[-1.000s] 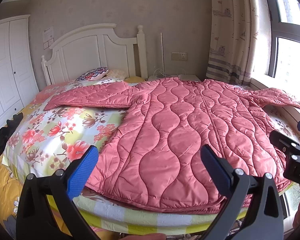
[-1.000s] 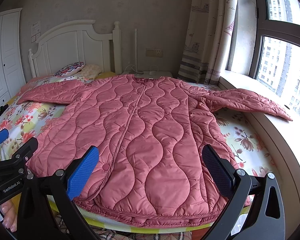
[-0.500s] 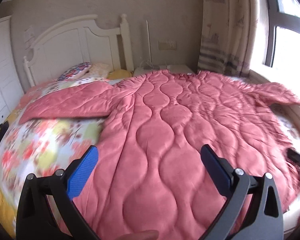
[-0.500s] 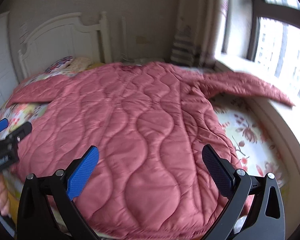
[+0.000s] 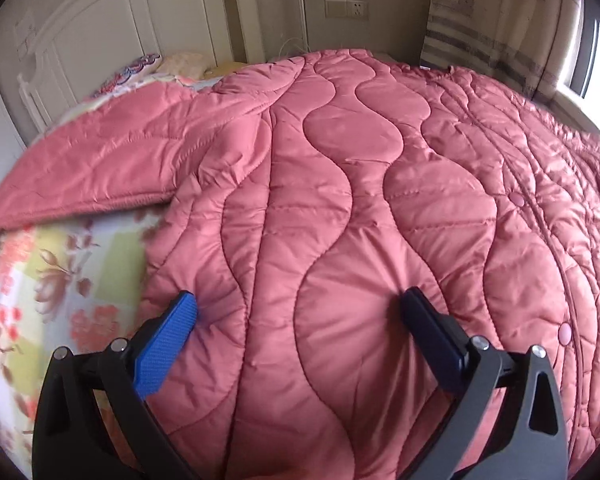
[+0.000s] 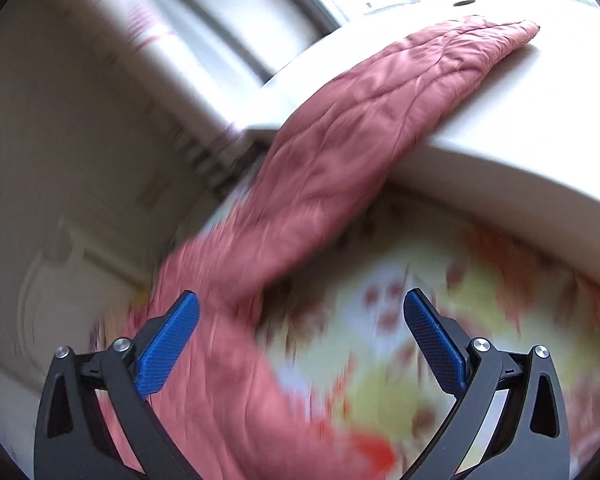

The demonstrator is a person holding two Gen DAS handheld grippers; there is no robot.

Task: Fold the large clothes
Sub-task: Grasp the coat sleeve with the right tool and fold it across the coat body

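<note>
2 wide-open, empty grippers, left (image 5: 298, 312) and right (image 6: 300, 312), hover over the puffy, soft, slippery coat (image 5: 340, 200); pinch its sleeve (image 6: 360, 120) on the windowsill (image 6: 520, 140).

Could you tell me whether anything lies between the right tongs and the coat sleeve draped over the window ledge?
Nothing visible does. The right tongs are open, with only floral bedding below; the sleeve runs up onto the ledge, uncovered.

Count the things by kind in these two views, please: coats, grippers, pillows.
Quilted pink coat: 1
Hand-held grippers: 2, left hand-held gripper and right hand-held gripper, both open
Pillows: 2 by the headboard, partly hidden
Total: 5
</note>
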